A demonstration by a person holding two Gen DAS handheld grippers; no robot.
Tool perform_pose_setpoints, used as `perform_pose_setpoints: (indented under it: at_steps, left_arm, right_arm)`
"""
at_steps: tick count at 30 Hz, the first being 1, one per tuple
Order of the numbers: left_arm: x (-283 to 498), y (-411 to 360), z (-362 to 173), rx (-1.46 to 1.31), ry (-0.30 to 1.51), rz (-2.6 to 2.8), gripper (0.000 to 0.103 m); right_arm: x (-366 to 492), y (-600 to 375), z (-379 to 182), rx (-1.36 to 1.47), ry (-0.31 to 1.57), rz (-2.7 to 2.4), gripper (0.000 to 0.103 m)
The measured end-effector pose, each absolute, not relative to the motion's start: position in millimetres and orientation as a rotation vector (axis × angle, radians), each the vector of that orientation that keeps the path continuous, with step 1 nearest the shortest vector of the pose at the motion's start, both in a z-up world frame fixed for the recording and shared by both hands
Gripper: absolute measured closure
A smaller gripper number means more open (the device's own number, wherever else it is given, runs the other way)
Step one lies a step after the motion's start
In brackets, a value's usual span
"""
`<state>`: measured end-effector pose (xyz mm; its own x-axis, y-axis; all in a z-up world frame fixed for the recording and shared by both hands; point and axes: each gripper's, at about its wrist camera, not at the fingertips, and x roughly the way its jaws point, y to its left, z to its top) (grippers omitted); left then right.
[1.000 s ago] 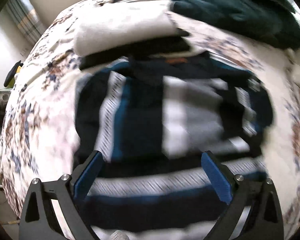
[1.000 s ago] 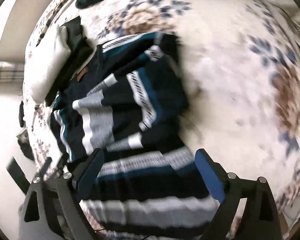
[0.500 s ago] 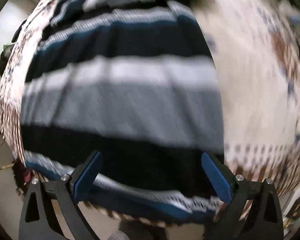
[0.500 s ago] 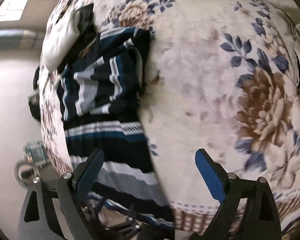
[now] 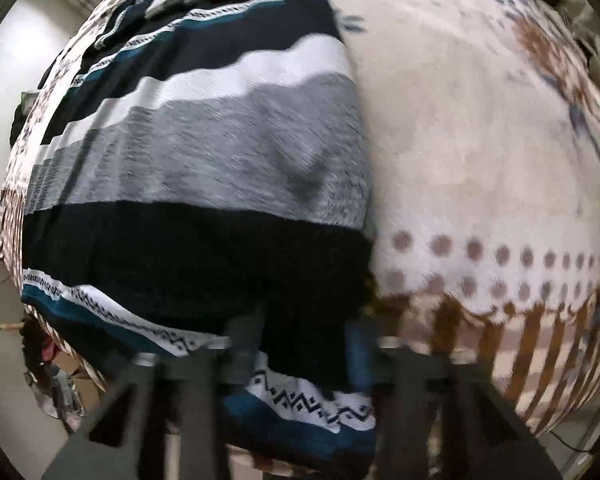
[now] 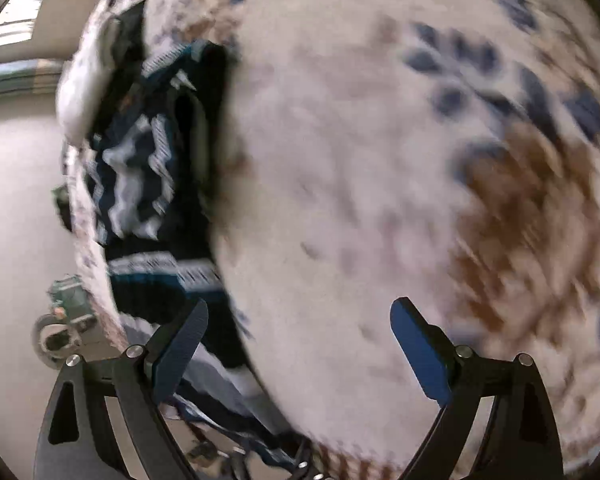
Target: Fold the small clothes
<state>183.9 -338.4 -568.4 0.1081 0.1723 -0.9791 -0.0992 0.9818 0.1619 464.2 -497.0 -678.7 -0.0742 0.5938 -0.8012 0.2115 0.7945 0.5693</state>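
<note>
A striped sweater [image 5: 204, 160] in navy, grey, white and teal lies flat on a floral bedspread [image 5: 480, 140], its patterned hem hanging over the bed's near edge. My left gripper [image 5: 300, 352] points down at that hem, blurred. Its jaws are closing, with a fold of dark hem cloth bunched between them. In the right wrist view the sweater [image 6: 140, 184] runs along the left side of the bed. My right gripper [image 6: 296, 352] stands open above the bedspread [image 6: 360, 160] just right of the sweater's side edge, nothing between its fingers.
A white folded item [image 6: 80, 92] lies beyond the sweater's collar, with dark cloth under it. The bed's edge drops to a pale floor on the left, where a small wheeled green object [image 6: 60, 320] stands. Bare bedspread stretches to the right.
The left gripper swept from above the sweater's body down to its hem, and its jaws have drawn together on the cloth. The right gripper moved down and right, off the sweater, staying open.
</note>
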Motion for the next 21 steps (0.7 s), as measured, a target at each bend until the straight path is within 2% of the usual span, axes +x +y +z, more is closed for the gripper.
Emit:
perform_pose_setpoints:
  at_steps: [2,10,11,12,14,21]
  left_arm:
    - [184.6,-322.0,-561.9,-0.001,1.418,0.205,0.094]
    - [179.6,-285.6,-541.8,-0.025,1.379,0.233,0.095]
    - [180.7,-284.9,-538.8,-0.022,1.376,0.236,0.095]
    - [181.1,-282.4,-535.6,-0.021,1.373,0.237,0.095]
    - [177.3,-286.9,-526.7,-0.028,1.366,0.246,0.095]
    - [175.3,-268.0,-498.0,-0.066,1.328,0.300,0.096]
  right_arm:
    - [490.0,-481.4,-685.3,0.671,1.612,0.402,0.009]
    - [568.8,-410.7,-732.2,0.706,1.568,0.449,0.009]
    - [570.6,-405.3,-730.5,0.708,1.536,0.448,0.011]
    - [571.7,-399.5,-728.6,0.713,1.507,0.458,0.017]
    - [572.6,-384.7,-729.4,0.715,1.511,0.472,0.083]
    - [575.3,-374.8,-701.5,0.778,1.512,0.405,0.086]
